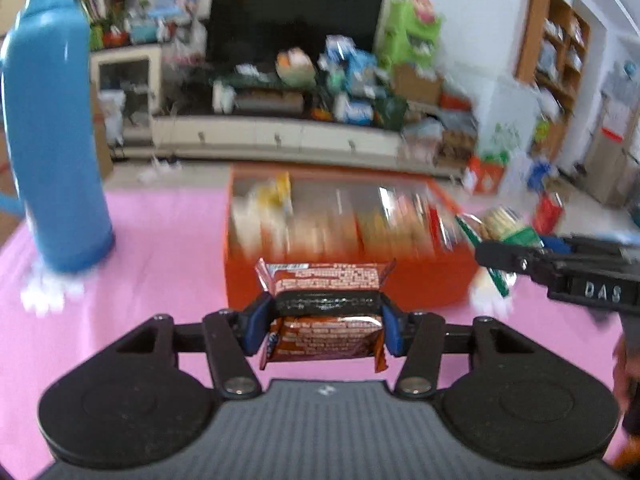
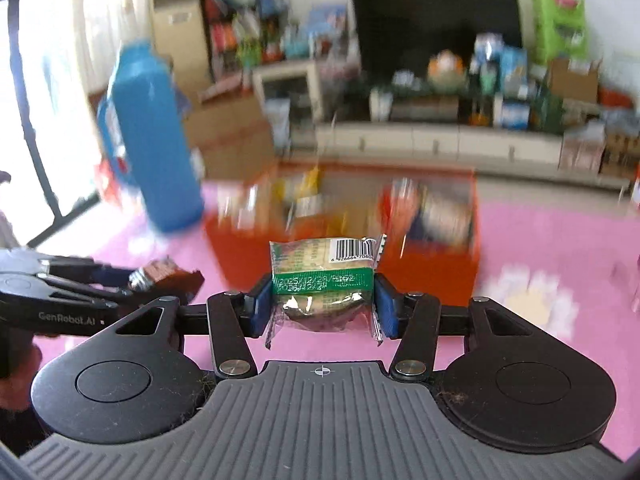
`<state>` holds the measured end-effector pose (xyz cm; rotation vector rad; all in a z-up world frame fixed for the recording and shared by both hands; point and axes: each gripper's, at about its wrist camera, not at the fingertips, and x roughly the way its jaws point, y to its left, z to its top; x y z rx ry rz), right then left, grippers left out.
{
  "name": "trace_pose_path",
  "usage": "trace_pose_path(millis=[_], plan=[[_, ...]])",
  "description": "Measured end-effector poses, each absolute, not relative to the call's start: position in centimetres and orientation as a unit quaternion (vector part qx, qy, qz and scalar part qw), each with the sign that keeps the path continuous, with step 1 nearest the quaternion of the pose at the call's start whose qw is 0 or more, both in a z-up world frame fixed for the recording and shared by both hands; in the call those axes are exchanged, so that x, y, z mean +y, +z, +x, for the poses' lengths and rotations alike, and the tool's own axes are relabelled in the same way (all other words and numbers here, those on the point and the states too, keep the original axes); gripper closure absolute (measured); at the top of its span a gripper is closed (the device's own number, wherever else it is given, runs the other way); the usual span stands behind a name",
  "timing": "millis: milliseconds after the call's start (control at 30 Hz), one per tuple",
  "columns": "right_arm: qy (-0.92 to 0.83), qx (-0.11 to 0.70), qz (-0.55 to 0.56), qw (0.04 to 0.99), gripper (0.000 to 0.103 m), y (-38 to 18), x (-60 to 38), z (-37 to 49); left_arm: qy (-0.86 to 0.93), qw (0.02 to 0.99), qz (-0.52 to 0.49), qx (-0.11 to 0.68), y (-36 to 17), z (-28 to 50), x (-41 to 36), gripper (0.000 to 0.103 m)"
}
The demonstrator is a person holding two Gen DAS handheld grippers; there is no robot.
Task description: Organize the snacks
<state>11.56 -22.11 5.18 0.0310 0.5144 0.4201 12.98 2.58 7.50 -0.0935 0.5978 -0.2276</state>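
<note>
My left gripper [image 1: 326, 316] is shut on a brown-and-orange snack packet [image 1: 326, 284], held flat above the pink tablecloth just in front of the orange box [image 1: 420, 280]. My right gripper [image 2: 323, 306] is shut on a green-banded cracker packet [image 2: 324, 268] with a barcode, also raised before the orange box [image 2: 432, 276]. The box holds several upright snack packets, blurred. In the left wrist view the right gripper [image 1: 496, 260] comes in from the right with its green packet [image 1: 508, 232]. In the right wrist view the left gripper [image 2: 160, 280] shows at the left with the brown packet [image 2: 164, 274].
A tall blue thermos [image 1: 52, 140] stands on the pink tablecloth [image 1: 160, 240] left of the box. Beyond the table lie a cluttered low cabinet [image 1: 280, 136], a dark screen and shelves. A hand [image 2: 16, 376] shows at the lower left of the right wrist view.
</note>
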Motion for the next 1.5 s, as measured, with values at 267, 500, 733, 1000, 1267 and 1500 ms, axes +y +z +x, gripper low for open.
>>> trace_pose_path(millis=[267,500,733,1000,1267,1500], plan=[[0.155,0.222,0.030,0.962,0.068,6.8,-19.8,23.4,-0.080,0.954,-0.068,0.282,8.4,26.0,-0.7,0.050],[0.142,0.289,0.018,0.947,0.067,1.5,-18.2,29.6,-0.069,0.943,-0.030,0.326,4.4,30.9,-1.8,0.048],[0.154,0.288,-0.031,0.945,0.041,0.2,-15.8,29.2,-0.073,0.951,-0.001,0.299,4.8,29.1,-2.2,0.012],[0.131,0.238,-0.018,0.962,0.012,3.7,-17.2,24.0,-0.058,0.972,-0.007,0.229,9.8,23.4,-0.9,0.003],[0.120,0.247,0.048,0.960,0.009,3.7,-22.5,13.2,-0.042,0.957,-0.021,0.287,7.2,14.5,1.5,0.002],[0.104,0.296,0.085,0.946,0.009,0.5,-25.1,5.4,-0.029,0.933,-0.020,0.358,3.0,7.6,2.2,0.002]])
